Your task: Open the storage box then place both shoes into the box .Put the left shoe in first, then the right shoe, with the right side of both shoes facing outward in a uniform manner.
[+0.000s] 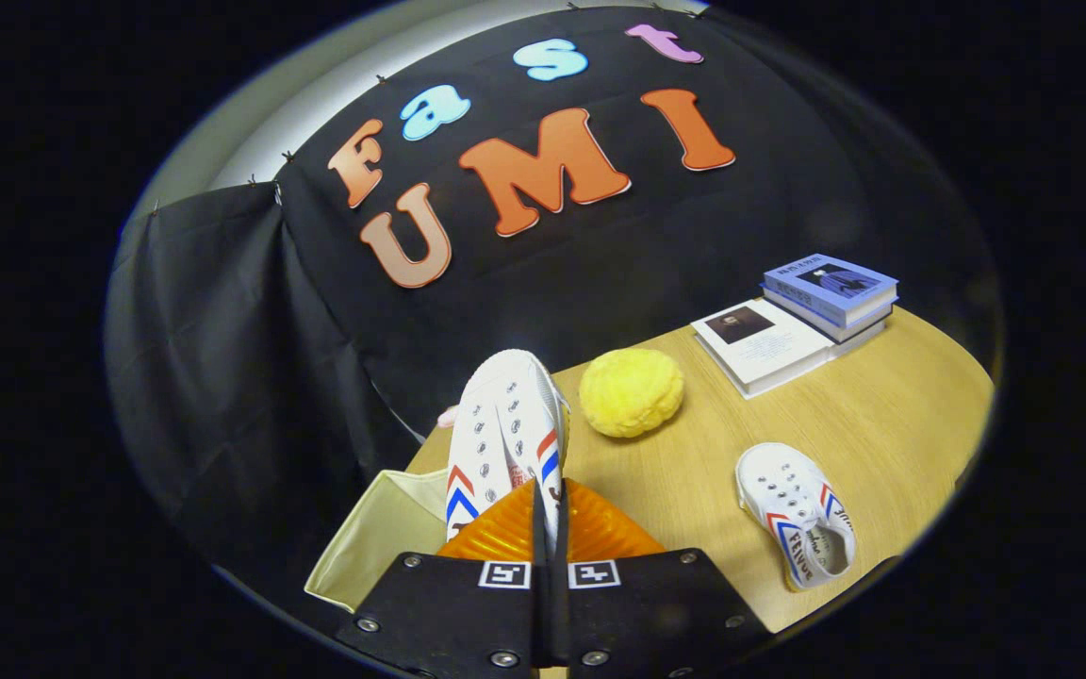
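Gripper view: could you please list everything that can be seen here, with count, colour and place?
held shoe: one, white with red and blue chevrons, clamped at its rear between the fingers, toe pointing away, above the box
second shoe: one, white with the same stripes, lying on the table to the right of the fingers
storage box: one, cream, open, just under and left of the held shoe at the table's edge
yellow round object: one, yellow, on the table beyond the held shoe
books: three or so, blue and white, stacked at the far right of the table
table: one, light wood
gripper: one, black with orange fingers, closed on the held shoe
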Tool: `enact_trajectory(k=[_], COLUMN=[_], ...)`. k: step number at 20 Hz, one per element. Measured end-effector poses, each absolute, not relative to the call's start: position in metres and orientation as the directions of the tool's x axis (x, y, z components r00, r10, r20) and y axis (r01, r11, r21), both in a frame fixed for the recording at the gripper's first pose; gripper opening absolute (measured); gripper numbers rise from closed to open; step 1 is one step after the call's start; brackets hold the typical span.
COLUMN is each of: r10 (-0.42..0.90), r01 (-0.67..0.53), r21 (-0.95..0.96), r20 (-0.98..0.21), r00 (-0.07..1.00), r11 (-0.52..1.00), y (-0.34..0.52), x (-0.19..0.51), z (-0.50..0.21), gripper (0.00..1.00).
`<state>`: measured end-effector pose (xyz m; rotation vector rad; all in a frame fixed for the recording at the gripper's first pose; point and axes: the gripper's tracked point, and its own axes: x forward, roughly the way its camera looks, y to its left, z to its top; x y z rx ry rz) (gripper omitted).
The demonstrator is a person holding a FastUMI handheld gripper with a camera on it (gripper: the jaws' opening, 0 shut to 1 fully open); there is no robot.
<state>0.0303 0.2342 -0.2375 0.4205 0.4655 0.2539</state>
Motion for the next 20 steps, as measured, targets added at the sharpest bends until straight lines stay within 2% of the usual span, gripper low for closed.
enact_trajectory(k=[8,20], r10=[0.458,0.456], r01=[-0.258,-0.270], r21=[0.475,0.408], r20=[-0.374,-0.476], r00=[0.806,0.752], r11=[0.841,0.872], y=[0.339,0.393], x=[0.011,-0.002], z=[-0.227,-0.282], gripper=[0.00,0.00])
